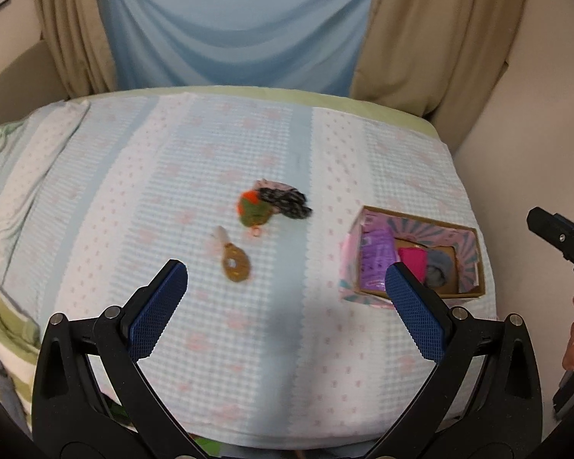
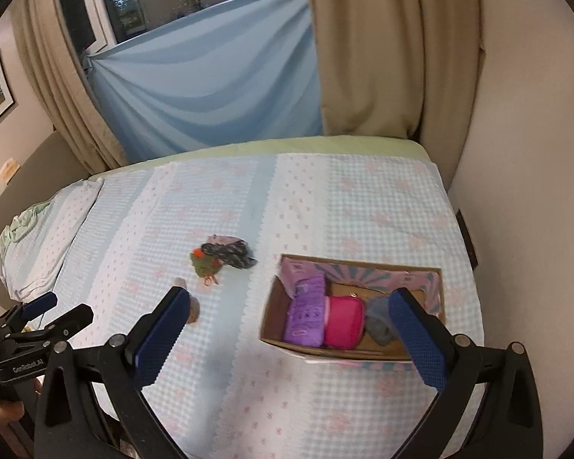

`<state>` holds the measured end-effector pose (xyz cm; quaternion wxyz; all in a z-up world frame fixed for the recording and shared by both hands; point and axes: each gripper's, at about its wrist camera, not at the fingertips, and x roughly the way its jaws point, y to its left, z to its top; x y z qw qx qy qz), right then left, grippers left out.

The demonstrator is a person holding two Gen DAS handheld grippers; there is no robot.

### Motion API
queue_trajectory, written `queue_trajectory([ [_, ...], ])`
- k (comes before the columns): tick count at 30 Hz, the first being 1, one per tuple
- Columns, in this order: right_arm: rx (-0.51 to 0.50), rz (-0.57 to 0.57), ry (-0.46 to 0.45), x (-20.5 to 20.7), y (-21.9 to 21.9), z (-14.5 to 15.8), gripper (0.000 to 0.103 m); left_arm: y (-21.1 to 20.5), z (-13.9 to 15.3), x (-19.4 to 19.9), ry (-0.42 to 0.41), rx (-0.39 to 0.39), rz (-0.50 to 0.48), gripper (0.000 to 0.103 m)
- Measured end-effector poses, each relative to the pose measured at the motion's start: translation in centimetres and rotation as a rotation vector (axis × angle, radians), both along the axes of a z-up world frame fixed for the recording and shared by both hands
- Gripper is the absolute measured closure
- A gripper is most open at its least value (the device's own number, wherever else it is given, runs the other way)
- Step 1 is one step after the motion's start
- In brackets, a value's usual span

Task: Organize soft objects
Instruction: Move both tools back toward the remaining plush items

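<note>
A cardboard box (image 1: pixel 468 260) (image 2: pixel 271 306) stands on the bed at the right. It holds a purple item (image 1: pixel 377 260) (image 2: pixel 306 315), a pink item (image 1: pixel 411 260) (image 2: pixel 344 321) and a grey item (image 1: pixel 438 267) (image 2: pixel 380 325). On the bed lie a green and orange plush (image 1: pixel 252 210) (image 2: pixel 206 264), a dark patterned cloth (image 1: pixel 287 201) (image 2: pixel 229 254) and a brown round toy (image 1: pixel 235 262) (image 2: pixel 192 311). My left gripper (image 1: pixel 287 287) is open and empty above the bed, near the brown toy. My right gripper (image 2: pixel 291 317) is open and empty, over the box's near side.
The bed has a pale blue and pink checked cover (image 1: pixel 248 344) (image 2: pixel 325 210). A wall (image 2: pixel 516 191) runs along the right. Curtains (image 1: pixel 229 19) hang behind. Crumpled bedding (image 1: pixel 4 191) lies at the left. The other gripper shows at each view's edge (image 1: pixel 562 241) (image 2: pixel 38 317).
</note>
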<state>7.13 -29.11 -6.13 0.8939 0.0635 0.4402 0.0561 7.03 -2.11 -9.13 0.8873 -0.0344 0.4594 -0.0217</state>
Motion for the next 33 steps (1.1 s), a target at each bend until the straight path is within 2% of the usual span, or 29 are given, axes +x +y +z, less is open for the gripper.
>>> queue_trajectory([
  [7, 0.015, 0.057, -0.032, 2.3, 5.3, 0.5, 0.000, 4.9, -0.9, 1.8, 0.013, -0.002, 0.032, 0.000],
  [14, 0.035, 0.107, -0.003, 6.2, 10.3, -1.3, 0.000, 9.4, -4.5, 5.5, 0.076, -0.042, 0.051, 0.000],
  [19, 0.012, 0.139, 0.029, 9.3, 13.4, -3.9, 0.000, 11.3, -8.6, 8.3, 0.132, -0.078, 0.063, 0.000],
  [25, -0.029, 0.194, 0.066, 12.5, 15.8, -8.1, 0.000, 11.0, -13.8, 10.6, 0.188, -0.077, 0.094, 0.000],
  [29, -0.075, 0.272, 0.098, 14.7, 17.1, -11.7, 0.000, 10.4, -17.4, 11.7, 0.213, -0.084, 0.130, 0.000],
  [33, -0.135, 0.393, 0.110, 17.2, 18.4, -15.6, 0.005, 9.5, -21.5, 12.7, 0.242, -0.102, 0.178, 0.000],
])
